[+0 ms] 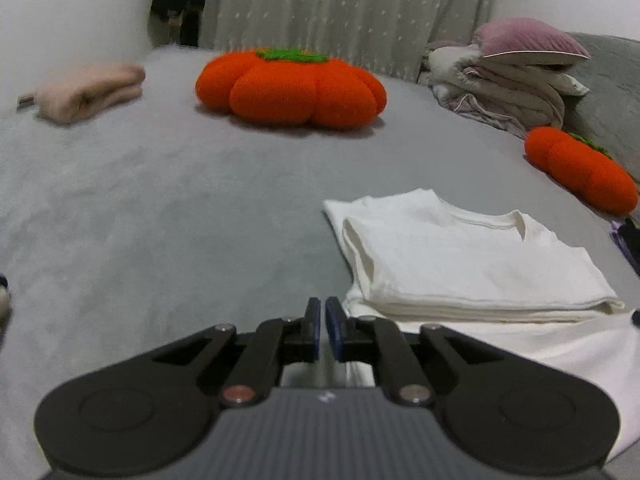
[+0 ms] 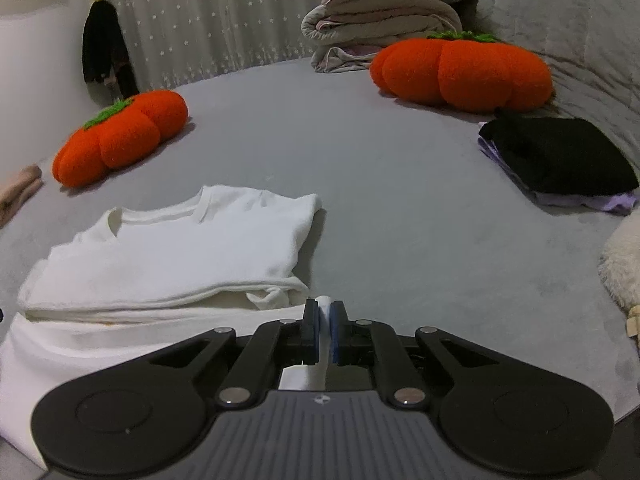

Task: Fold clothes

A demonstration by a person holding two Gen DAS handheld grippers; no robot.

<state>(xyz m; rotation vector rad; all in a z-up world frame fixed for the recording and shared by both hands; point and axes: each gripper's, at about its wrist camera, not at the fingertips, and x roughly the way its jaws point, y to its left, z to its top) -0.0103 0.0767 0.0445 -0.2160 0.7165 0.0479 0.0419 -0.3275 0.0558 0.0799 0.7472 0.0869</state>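
Observation:
A white T-shirt (image 1: 460, 264) lies partly folded on the grey bed (image 1: 160, 200), collar upward, its folded top part resting on a flat lower layer (image 1: 540, 344). My left gripper (image 1: 323, 312) sits just left of the shirt's near left edge. Its blue pads stand barely apart, and only grey bed shows in the slit. In the right wrist view the same shirt (image 2: 172, 256) lies to the left. My right gripper (image 2: 325, 312) is shut on a pinch of white cloth at the shirt's near right corner, and a tuft of it pokes up between the pads.
Two orange pumpkin cushions (image 1: 292, 84) (image 1: 580, 168) lie behind the shirt. A folded pink garment (image 1: 88, 90) is at the far left and a pile of bedding (image 1: 508, 76) at the far right. A black garment on purple cloth (image 2: 560, 156) and something white and fluffy (image 2: 624, 264) lie to the right.

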